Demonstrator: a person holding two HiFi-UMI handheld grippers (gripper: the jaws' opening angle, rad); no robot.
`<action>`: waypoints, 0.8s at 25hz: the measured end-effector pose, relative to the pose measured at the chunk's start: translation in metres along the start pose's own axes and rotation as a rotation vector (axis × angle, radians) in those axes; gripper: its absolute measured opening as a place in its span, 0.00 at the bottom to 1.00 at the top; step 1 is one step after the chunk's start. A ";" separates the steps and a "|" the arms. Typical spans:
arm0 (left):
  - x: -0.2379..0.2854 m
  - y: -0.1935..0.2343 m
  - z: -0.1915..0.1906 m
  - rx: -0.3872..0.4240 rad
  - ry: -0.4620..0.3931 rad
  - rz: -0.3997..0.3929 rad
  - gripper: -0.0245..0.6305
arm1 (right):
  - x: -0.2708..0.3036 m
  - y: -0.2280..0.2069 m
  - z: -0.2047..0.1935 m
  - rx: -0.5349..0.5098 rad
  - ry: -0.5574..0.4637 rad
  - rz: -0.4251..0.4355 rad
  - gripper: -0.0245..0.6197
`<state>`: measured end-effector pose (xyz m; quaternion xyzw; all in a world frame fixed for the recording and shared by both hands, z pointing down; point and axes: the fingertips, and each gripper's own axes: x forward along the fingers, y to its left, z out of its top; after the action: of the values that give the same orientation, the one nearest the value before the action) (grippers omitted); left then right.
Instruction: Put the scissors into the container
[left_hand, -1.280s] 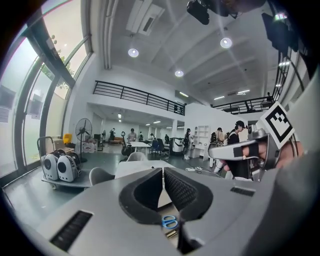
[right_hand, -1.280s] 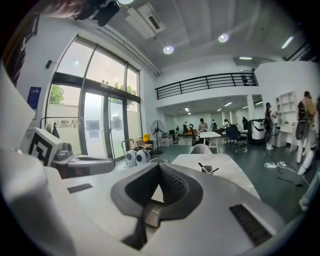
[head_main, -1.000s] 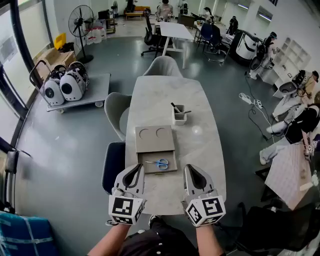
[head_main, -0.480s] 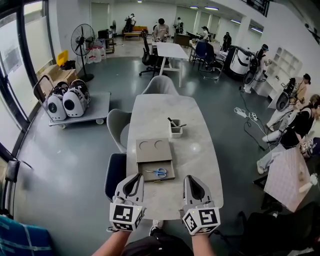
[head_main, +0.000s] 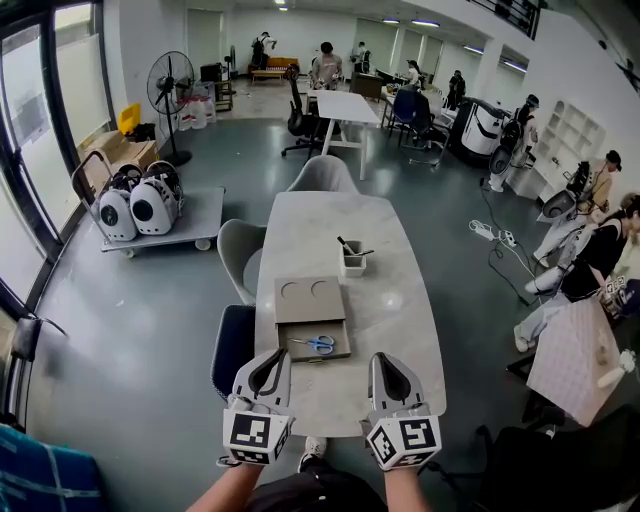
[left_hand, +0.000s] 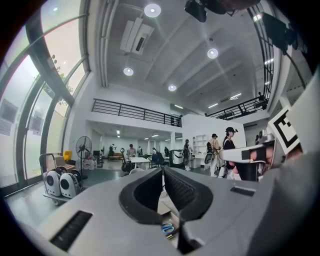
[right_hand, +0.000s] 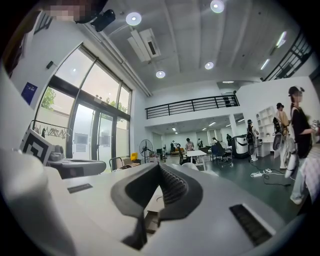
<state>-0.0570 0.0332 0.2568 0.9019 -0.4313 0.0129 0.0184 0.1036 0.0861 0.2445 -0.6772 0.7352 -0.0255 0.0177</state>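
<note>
Head view, scissors (head_main: 316, 344): blue-handled, lying flat on a dark shallow tray (head_main: 342, 330) at the near end of the worktop (head_main: 400, 300); not yet in the container.
Head view, long axis: runs 9 to 3 o'clock across the person's front, with the blades toward 9 and the handle loops toward 3.
Head view, left claw (head_main: 272, 358): pressed together and empty, just short of the tray's near edge; the scissors lie near, at about 1 o'clock from it.
Head view, right claw (head_main: 386, 362): pressed together and empty; the scissors lie at about 10 o'clock, a little farther off.
Head view, nearer side: the left claw seems closer to the blades, though the handle loops face the right claw. Either one would have to spread before it could take hold.
Head view, container (head_main: 352, 262): a small white square pot with dark tools standing in it. It is at 12 to 1 o'clock beyond the scissors and well apart from them, past a pale board (head_main: 308, 298) with two round recesses.
Left gripper view, left claw (left_hand: 163, 171): tips meeting, nothing pinched.
Left gripper view, scissors (left_hand: 168, 229): the blue loops show low in the slit under the tips, at 6 o'clock, so they are ahead and below.
Right gripper view, right claw (right_hand: 159, 167): tips closed on each other, nothing between them.
Right gripper view, scissors: not visible; only an edge of the board shows through the gap under the tips.
</note>
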 end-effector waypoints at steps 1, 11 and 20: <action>0.000 -0.001 0.000 0.002 0.000 0.001 0.07 | -0.001 -0.002 -0.001 0.003 0.000 -0.002 0.03; -0.003 -0.003 0.001 0.011 -0.002 -0.001 0.07 | -0.003 0.000 -0.001 -0.012 0.007 -0.006 0.03; -0.003 -0.003 0.003 0.012 -0.008 0.002 0.07 | 0.000 -0.002 -0.001 -0.001 0.011 -0.002 0.03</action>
<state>-0.0563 0.0369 0.2539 0.9017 -0.4320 0.0118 0.0109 0.1053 0.0860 0.2457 -0.6778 0.7346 -0.0286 0.0133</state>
